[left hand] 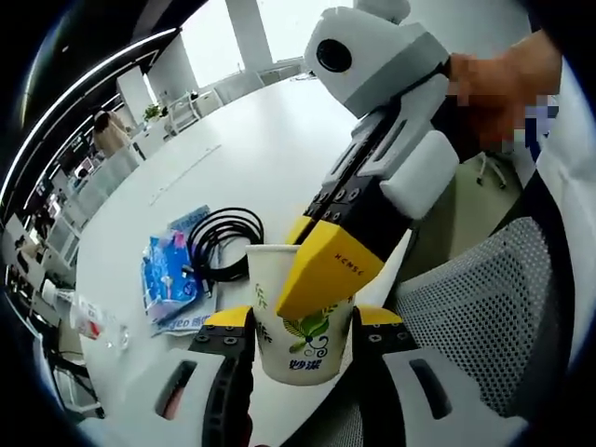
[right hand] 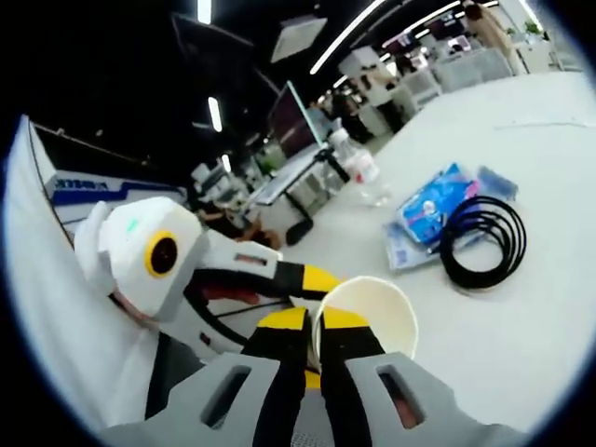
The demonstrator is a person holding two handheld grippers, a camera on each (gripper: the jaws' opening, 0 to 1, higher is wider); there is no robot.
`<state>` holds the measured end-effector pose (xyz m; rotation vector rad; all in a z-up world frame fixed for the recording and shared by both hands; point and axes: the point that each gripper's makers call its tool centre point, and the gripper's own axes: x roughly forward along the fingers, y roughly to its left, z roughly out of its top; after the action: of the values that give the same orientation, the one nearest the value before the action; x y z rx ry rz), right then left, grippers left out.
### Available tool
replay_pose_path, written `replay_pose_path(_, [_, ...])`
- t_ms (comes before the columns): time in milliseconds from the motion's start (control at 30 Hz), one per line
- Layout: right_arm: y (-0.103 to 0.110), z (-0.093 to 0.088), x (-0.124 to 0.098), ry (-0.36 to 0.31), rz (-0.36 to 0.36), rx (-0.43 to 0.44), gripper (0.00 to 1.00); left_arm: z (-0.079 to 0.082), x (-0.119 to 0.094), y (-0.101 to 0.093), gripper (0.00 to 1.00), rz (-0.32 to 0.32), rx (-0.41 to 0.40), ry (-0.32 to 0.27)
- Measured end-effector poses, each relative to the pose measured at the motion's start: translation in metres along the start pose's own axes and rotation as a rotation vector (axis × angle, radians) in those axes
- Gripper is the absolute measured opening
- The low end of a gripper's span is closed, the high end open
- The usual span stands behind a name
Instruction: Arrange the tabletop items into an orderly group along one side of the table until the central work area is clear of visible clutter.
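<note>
A white paper cup (left hand: 303,358) with a green leaf print stands near the table edge between my left gripper's (left hand: 303,321) yellow-tipped jaws, which press on both of its sides. My right gripper (left hand: 321,279) comes down from the upper right, one yellow finger (left hand: 326,270) over the cup's rim. In the right gripper view, the right gripper (right hand: 315,326) is shut on the near rim of the cup (right hand: 372,312), one jaw inside and one outside. The left gripper (right hand: 312,279) reaches in from the left, against the cup's side.
A black cable coil (left hand: 223,242) (right hand: 482,240) lies on the white table (left hand: 270,140) beside blue plastic packets (left hand: 172,270) (right hand: 433,209). A clear bottle (left hand: 84,317) (right hand: 358,168) lies near the table's rim. A grey mesh chair (left hand: 484,307) stands close by.
</note>
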<state>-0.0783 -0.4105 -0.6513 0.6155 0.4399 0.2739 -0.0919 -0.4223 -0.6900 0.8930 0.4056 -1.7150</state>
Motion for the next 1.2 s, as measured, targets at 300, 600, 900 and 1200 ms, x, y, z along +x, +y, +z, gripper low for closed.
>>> replay_pose_path(300, [-0.005,0.002,0.001,0.004,-0.013,-0.005,0.00,-0.001,0.000,0.005,0.39,0.015,-0.013,0.006])
replay_pose_path(600, [-0.023,0.008,-0.006,-0.016,-0.055,0.016,0.00,-0.005,-0.002,0.010,0.37,0.023,-0.068,0.007])
replay_pose_path(900, [-0.038,0.015,-0.015,-0.042,-0.093,0.035,0.00,-0.008,-0.002,0.009,0.37,0.018,-0.080,0.009])
replay_pose_path(1200, [-0.045,0.020,-0.015,-0.045,-0.111,0.039,0.00,-0.013,-0.004,0.023,0.37,0.045,-0.156,-0.001])
